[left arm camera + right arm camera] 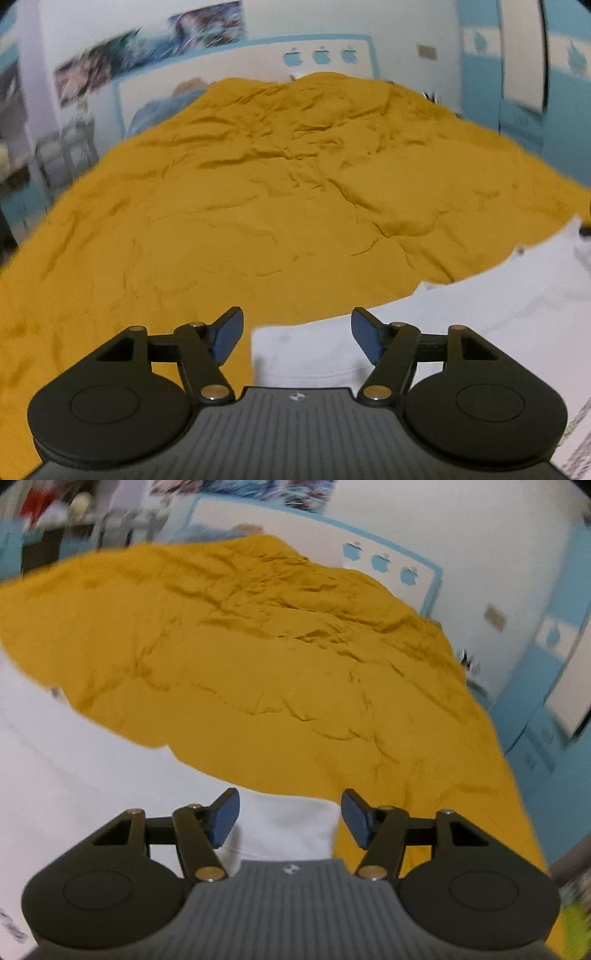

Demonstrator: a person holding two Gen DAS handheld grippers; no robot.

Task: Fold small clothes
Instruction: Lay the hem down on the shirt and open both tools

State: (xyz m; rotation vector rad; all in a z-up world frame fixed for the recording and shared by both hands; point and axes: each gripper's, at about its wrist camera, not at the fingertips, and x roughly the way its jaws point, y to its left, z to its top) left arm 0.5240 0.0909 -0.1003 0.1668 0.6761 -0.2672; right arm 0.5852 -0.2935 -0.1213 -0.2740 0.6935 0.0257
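A white garment [461, 325] lies flat on a mustard-yellow bed cover [258, 206]. In the left wrist view it fills the lower right, and its left corner sits just under my left gripper [297, 334]. That gripper is open, its blue pads apart above the cloth, gripping nothing. In the right wrist view the white garment [74, 768] spreads across the lower left, and one narrow end reaches between the fingers of my right gripper [290, 818]. The right gripper is open too, with its pads clear of the fabric.
The yellow cover [295, 672] is wrinkled and spans the whole bed. A white headboard with blue apple shapes [321, 55] stands at the far end. Blue and white cabinets [546, 686] line the right side, and cluttered shelves [48, 155] the far left.
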